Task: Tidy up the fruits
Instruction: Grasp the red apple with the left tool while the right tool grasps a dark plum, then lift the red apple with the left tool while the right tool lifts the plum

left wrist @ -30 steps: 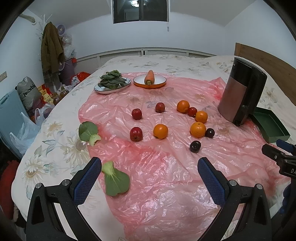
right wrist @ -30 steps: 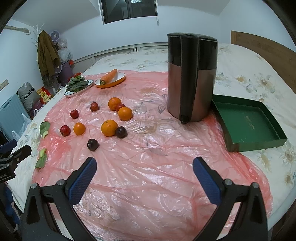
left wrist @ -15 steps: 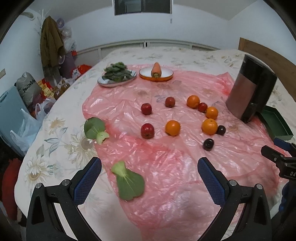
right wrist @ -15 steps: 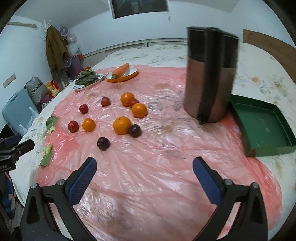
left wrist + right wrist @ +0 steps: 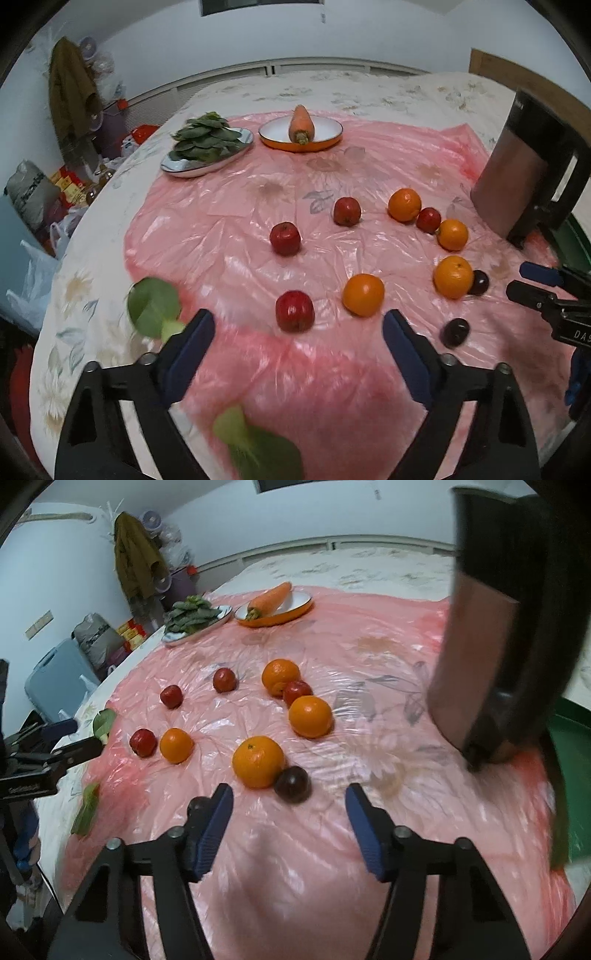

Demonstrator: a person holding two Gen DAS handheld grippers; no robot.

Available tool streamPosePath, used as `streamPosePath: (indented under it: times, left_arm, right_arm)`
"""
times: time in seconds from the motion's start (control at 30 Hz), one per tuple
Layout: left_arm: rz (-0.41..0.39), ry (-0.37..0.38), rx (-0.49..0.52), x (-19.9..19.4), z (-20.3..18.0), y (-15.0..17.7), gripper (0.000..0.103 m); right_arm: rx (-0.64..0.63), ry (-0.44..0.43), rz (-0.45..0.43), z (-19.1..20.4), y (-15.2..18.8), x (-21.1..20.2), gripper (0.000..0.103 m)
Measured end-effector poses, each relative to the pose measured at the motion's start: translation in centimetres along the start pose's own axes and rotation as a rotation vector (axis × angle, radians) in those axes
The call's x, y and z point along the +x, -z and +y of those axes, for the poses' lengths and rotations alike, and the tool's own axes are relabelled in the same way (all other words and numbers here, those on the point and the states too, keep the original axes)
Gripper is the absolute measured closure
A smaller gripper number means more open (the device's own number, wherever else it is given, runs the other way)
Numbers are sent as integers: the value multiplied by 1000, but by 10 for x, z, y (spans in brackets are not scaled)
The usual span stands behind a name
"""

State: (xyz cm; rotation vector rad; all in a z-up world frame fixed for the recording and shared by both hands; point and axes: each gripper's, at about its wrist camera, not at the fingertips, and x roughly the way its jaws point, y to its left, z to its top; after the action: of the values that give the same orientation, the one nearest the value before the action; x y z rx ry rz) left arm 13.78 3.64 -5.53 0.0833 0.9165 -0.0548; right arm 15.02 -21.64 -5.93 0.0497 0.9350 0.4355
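Note:
Oranges, red apples and dark plums lie scattered on a pink plastic sheet [image 5: 229, 206]. My left gripper [image 5: 298, 318] hovers low over the sheet's near side, jaws closing. A red apple [image 5: 294, 311] sits just beyond its tips, in line with the gap, and the pads do not touch it. An orange [image 5: 362, 294] lies right of that apple. My right gripper [image 5: 289, 790] is also closing. A dark plum [image 5: 293, 784] sits at the mouth of its gap, untouched, against a large orange [image 5: 258, 762]. Each gripper holds nothing.
A tall dark-and-copper appliance [image 5: 498, 646] stands at the right, with a green tray [image 5: 570, 734] behind it. A carrot on an orange plate [image 5: 325, 142] and a plate of greens [image 5: 207, 144] sit at the far side. Loose leaves [image 5: 153, 306] lie at the sheet's left edge.
Both grippers have moved forward and lower toward the fruit, so it looks larger and nearer. Both pairs of jaws stand narrower than before.

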Motion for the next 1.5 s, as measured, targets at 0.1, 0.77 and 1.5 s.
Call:
streamPosePath:
  times: [0.1, 0.77, 1.5]
  left_arm:
    - [20, 7, 21, 16, -2, -2, 24]
    - [81, 36, 72, 66, -3, 0, 51]
    - [75, 70, 31, 79, 8, 9, 74]
  right_arm:
    - [-49, -18, 42, 1, -5, 17, 50]
    - [-236, -8, 117, 9, -5, 54, 90]
    - [-220, 42, 141, 9, -2, 63, 100]
